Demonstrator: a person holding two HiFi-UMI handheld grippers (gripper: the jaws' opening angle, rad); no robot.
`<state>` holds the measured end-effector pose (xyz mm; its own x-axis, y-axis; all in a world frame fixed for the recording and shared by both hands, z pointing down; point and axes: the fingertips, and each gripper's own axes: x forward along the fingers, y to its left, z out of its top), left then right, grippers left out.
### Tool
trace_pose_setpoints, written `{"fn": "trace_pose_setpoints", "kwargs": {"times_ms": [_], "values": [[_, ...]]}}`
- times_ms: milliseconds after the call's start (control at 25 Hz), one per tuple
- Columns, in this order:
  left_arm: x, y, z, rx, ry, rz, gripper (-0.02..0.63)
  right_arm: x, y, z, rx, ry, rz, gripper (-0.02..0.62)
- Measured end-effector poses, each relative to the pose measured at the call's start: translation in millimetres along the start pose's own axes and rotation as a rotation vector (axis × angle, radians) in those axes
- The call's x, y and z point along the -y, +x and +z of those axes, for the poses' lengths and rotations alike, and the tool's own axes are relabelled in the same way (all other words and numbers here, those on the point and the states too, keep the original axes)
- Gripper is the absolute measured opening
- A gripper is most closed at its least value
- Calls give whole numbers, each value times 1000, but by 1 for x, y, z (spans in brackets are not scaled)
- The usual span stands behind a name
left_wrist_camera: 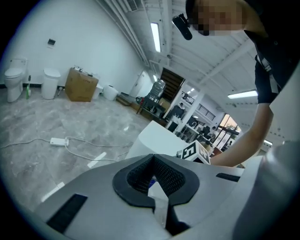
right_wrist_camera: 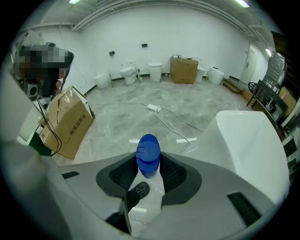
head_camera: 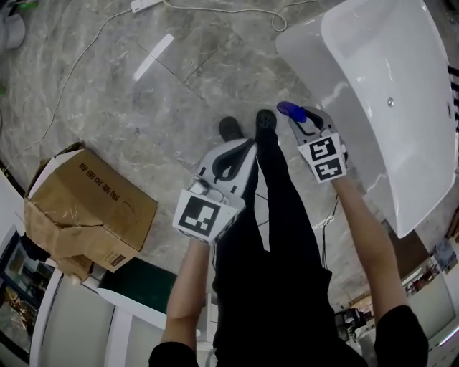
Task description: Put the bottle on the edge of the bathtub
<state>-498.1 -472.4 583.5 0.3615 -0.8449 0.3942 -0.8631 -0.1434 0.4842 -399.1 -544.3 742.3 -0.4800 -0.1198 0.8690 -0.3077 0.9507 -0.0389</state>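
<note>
A blue bottle (right_wrist_camera: 148, 155) sits between the jaws of my right gripper (right_wrist_camera: 149, 169), which is shut on it. In the head view the blue bottle (head_camera: 292, 111) pokes out of the right gripper (head_camera: 304, 123), held in the air just left of the white bathtub (head_camera: 387, 93). The bathtub (right_wrist_camera: 251, 140) lies to the right in the right gripper view. My left gripper (head_camera: 231, 159) hangs above the person's legs, shut with nothing in it. In its own view the left gripper (left_wrist_camera: 154, 176) has its pads closed together.
A torn cardboard box (head_camera: 86, 211) lies on the marble floor at the left. A white power strip (head_camera: 147, 5) and its cable run across the floor at the top. The person's shoes (head_camera: 247, 126) stand between the grippers. Toilets (right_wrist_camera: 127, 72) and another box (right_wrist_camera: 183, 69) line the far wall.
</note>
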Motion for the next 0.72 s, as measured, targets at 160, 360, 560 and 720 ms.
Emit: {"fn": "trace_pose_setpoints", "kwargs": {"times_ms": [160, 360, 560, 720], "values": [[-45, 29, -28, 1, -53, 78, 14, 9, 62, -24, -37, -22, 27, 144], [-84, 60, -58, -1, -88, 111, 14, 20, 135, -51, -106, -65, 56, 144], [-111, 85, -98, -39, -97, 108, 14, 41, 203, -74, -159, -60, 46, 144], [-133, 98, -134, -84, -127, 143, 14, 54, 251, -99, -209, -88, 36, 144]]}}
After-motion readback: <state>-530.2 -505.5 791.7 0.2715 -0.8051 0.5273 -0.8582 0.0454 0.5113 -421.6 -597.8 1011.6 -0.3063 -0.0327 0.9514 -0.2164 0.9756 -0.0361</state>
